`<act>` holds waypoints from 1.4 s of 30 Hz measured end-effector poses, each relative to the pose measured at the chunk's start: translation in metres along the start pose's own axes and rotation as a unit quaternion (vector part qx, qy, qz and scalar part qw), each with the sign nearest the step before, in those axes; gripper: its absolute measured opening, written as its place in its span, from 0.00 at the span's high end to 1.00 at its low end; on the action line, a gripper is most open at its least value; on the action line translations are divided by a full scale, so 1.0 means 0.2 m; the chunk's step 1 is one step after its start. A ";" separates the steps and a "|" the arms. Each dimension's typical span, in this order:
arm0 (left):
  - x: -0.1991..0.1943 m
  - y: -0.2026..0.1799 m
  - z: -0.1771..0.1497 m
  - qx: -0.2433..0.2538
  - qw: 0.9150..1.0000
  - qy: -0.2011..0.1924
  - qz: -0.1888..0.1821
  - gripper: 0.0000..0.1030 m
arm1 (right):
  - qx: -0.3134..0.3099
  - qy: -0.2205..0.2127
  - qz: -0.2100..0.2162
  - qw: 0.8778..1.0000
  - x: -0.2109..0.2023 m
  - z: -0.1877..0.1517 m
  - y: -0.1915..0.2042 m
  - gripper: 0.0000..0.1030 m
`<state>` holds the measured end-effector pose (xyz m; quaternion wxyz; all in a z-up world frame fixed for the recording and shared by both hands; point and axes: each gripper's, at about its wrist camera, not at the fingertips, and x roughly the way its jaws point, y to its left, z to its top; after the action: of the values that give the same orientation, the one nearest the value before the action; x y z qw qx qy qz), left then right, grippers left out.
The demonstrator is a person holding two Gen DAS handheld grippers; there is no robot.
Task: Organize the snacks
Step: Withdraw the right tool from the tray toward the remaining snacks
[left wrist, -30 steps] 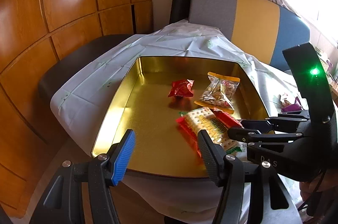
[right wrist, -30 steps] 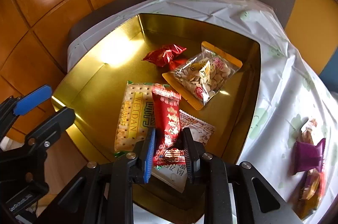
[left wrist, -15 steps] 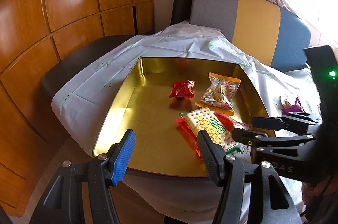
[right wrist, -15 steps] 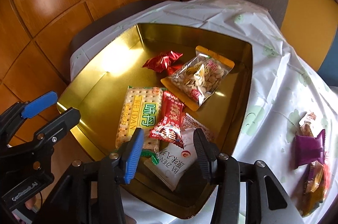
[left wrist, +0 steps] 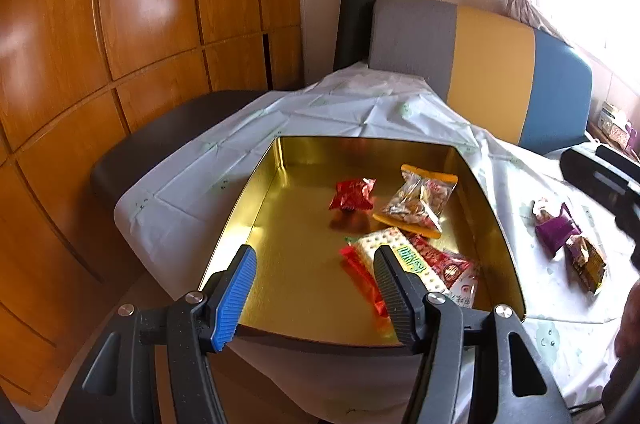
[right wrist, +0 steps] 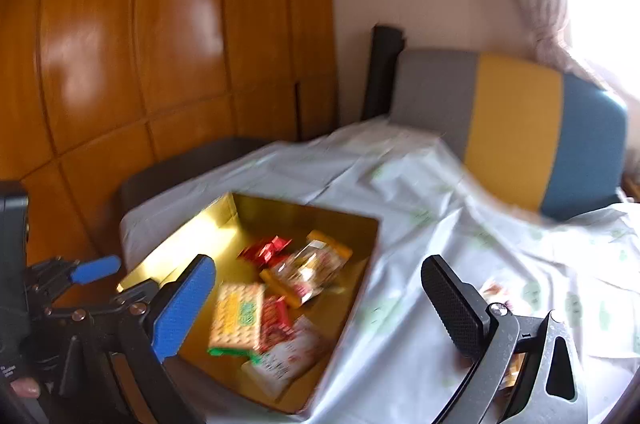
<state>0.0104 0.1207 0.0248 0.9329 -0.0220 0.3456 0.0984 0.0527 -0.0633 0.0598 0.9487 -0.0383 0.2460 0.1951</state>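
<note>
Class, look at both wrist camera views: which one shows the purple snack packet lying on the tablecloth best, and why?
The left wrist view. There the purple snack packet lies sharp and unobstructed on the tablecloth, right of the gold tin, beside other small wrapped snacks. The right wrist view is motion-blurred, and the right gripper hides that spot; no purple shows.

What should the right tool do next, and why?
Probably swing the right tool, whose jaws are opening with nothing between them, toward the purple snack packet lying on the white tablecloth, outside the gold metal tray that already holds other snacks.

Right gripper [right wrist: 320,308] opening, empty, above gold tray [right wrist: 360,288] of snacks.
</note>
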 end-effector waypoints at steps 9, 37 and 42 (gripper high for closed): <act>-0.06 -0.08 0.00 0.028 0.999 -0.021 0.027 0.40 | 0.027 0.006 -0.023 0.999 -0.10 0.03 -0.18 0.00; -0.07 -0.27 -0.05 0.086 0.996 -0.010 0.016 0.40 | 0.128 0.025 -0.203 0.971 -0.43 -0.04 -1.09 0.00; -0.06 -0.31 -0.04 0.095 0.996 0.001 -0.001 0.40 | 0.157 0.061 -0.232 0.958 -0.41 -0.13 -1.33 0.00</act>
<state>0.0081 0.0570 0.0244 0.9305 0.0662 0.3543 0.0648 0.0780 -0.3413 0.0702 0.9451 0.0434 0.3154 -0.0743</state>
